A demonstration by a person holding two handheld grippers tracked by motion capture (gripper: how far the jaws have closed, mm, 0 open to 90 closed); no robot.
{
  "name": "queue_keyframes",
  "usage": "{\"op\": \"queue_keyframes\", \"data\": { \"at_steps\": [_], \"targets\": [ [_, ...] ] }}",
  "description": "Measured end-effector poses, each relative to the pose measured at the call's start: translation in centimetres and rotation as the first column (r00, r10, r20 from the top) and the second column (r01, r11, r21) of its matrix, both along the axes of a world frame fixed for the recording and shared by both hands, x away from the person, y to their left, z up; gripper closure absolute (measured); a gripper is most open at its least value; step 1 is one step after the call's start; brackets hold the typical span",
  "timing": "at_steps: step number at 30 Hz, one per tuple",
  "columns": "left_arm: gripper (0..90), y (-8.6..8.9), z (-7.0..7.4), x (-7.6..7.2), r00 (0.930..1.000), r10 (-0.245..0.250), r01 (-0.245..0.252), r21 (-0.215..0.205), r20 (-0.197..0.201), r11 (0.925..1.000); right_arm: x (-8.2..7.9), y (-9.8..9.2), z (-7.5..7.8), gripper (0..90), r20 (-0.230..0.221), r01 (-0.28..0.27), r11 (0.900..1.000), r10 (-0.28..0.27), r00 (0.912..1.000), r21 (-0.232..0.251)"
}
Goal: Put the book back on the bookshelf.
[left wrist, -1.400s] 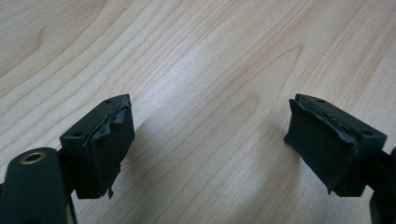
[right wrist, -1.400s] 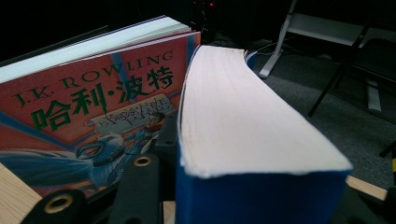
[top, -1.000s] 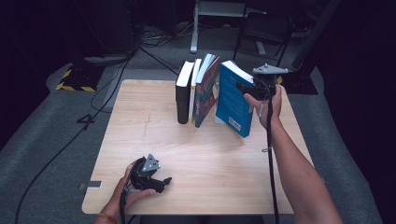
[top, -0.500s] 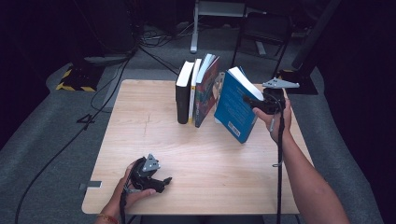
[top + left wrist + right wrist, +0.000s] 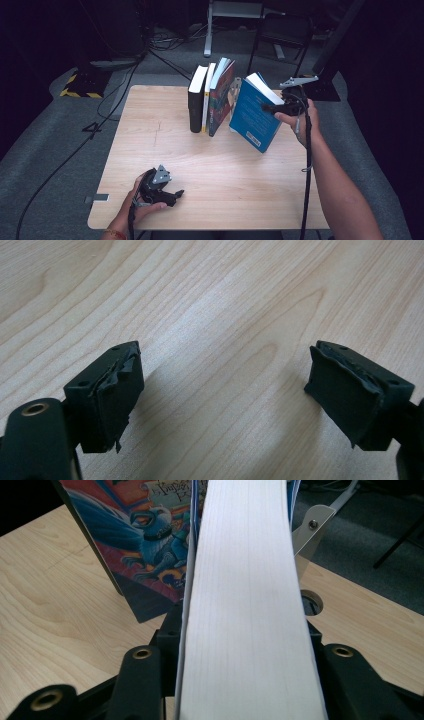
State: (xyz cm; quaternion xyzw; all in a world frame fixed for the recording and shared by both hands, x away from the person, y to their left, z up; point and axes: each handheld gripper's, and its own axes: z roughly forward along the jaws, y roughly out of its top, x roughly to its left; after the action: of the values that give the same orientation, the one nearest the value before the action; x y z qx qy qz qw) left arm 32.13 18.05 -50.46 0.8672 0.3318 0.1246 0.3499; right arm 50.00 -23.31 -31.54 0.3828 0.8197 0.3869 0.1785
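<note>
A person's right claw (image 5: 272, 106) grips a blue book (image 5: 252, 118) by its page edge, holding it tilted at the right end of a row of books (image 5: 210, 97) on the wooden tabletop (image 5: 150, 140). Its jaws have just been opening slightly, with the book's white pages (image 5: 245, 605) between them and its lower corner near the wood. The left claw (image 5: 172, 195) rests at the near edge, jaws wide apart over bare wood, holding nothing.
</note>
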Motion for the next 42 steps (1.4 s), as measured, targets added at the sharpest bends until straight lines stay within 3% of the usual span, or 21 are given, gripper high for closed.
{"op": "queue_keyframes", "data": {
  "at_steps": [6,9,13,17,21,30,36,38,42],
  "targets": [
    [14.8,0.0,0.0,0.0,1.0,0.0,0.0,0.0,0.0,1.0,0.7,0.4,0.6,59.1,-0.02,-0.022,0.999,0.021,0.9996,-0.038],
    [14.8,0.0,0.0,0.0,1.0,-0.002,0.002,0.001,0.0,1.0,0.8,0.9,0.8,60.0,-0.022,-0.004,0.998,0.002,0.9998,-0.061],
    [14.8,0.0,0.0,0.0,1.0,-0.002,0.002,0.001,0.0,1.0,0.9,1.2,1.1,60.4,-0.021,0.017,0.998,-0.018,0.9996,-0.056],
    [14.8,0.0,0.0,0.0,1.0,-0.002,0.002,0.001,0.0,1.0,1.2,2.3,2.0,60.3,0.011,0.052,0.996,-0.051,0.9986,-0.078],
    [14.9,0.0,0.0,0.0,1.0,-0.002,0.002,0.001,0.001,1.0,1.8,2.7,2.5,60.2,-0.003,0.081,0.994,-0.082,0.9966,-0.069],
    [14.8,0.0,0.0,0.0,1.0,-0.003,0.003,0.002,0.0,1.0,3.8,4.0,3.4,60.1,0.012,0.127,0.991,-0.127,0.9919,-0.046],
    [14.8,0.0,0.0,0.0,1.0,-0.006,0.006,0.002,0.002,1.0,5.0,4.8,3.7,59.8,0.023,0.179,0.983,-0.178,0.9837,-0.047],
    [14.8,0.0,0.0,0.0,1.0,-0.006,0.006,0.001,0.001,1.0,5.4,5.2,3.7,59.5,0.039,0.221,0.974,-0.219,0.9749,-0.043],
    [14.8,0.0,0.0,0.0,1.0,-0.007,0.007,0.0,-0.001,1.0,5.8,5.6,3.7,59.4,0.055,0.251,0.967,-0.248,0.9671,-0.043]
  ]
}}
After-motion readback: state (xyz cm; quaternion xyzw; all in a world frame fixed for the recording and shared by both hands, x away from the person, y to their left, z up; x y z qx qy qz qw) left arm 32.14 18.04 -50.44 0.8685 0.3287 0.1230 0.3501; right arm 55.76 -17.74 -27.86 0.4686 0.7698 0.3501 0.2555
